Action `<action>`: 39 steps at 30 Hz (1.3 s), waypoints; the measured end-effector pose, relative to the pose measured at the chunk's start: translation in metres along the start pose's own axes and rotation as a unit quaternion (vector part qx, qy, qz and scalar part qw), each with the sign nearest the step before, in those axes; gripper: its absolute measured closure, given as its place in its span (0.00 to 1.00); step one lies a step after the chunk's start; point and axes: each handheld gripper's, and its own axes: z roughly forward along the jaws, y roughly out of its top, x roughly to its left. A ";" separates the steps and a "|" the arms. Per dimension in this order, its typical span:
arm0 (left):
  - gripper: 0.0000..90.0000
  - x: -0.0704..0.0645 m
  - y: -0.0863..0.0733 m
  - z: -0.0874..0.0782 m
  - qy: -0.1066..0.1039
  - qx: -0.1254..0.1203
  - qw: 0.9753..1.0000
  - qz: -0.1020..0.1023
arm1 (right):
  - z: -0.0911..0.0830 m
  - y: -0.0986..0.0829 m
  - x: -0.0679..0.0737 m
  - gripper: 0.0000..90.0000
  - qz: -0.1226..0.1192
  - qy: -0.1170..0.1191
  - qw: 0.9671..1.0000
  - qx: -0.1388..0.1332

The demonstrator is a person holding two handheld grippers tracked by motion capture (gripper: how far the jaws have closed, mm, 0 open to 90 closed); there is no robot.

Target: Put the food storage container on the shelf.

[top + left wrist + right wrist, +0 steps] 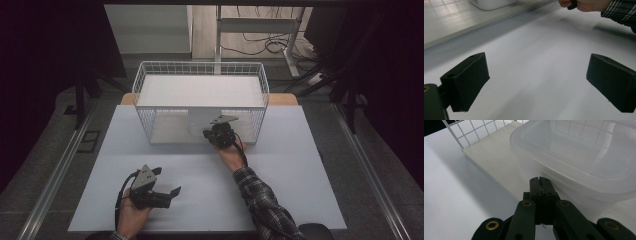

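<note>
The clear plastic container (579, 157) sits on the lower board of the white wire basket (150, 80), under its upper shelf, toward the near right of the rack. From the right gripper view I see its rim and side wall just beyond my right tongs (540, 182), whose jaws are pressed together with nothing between them. I judge they are held closed so the narrow tip can nudge or hook the container's near wall and draw it out, since the shelf above leaves little room for a spread grip. Whether the tip already touches the plastic I cannot tell; it looks just beside it.

In the high view the right tongs (220, 134) are at the open near side of the basket, the hand (231, 155) resting low on the worktop (300, 200) to keep the approach level with the board.

My left tongs (165, 196) wait well apart, near the front left of the worktop, jaws spread wide over bare surface. I keep them open and turned toward the basket, ready to take the container once it clears the rack.
</note>
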 end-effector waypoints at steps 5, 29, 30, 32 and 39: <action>0.04 0.000 0.000 -0.001 -0.002 -0.004 1.000 0.000 | -0.003 -0.001 0.001 0.96 -0.002 0.003 1.000 -0.002; 0.05 0.002 0.000 0.002 -0.011 0.009 1.000 -0.016 | -0.035 -0.004 0.018 0.68 -0.022 0.026 0.999 -0.005; 0.05 0.002 0.000 0.002 -0.011 0.010 1.000 -0.016 | -0.037 -0.005 0.018 0.67 -0.022 0.027 0.999 -0.003; 0.05 0.002 0.000 0.002 -0.011 0.011 1.000 -0.016 | -0.040 -0.006 0.019 0.64 -0.021 0.027 0.999 -0.003; 0.05 0.002 -0.001 0.002 -0.012 0.011 1.000 -0.019 | -0.050 -0.010 0.020 0.52 -0.021 0.035 0.999 0.004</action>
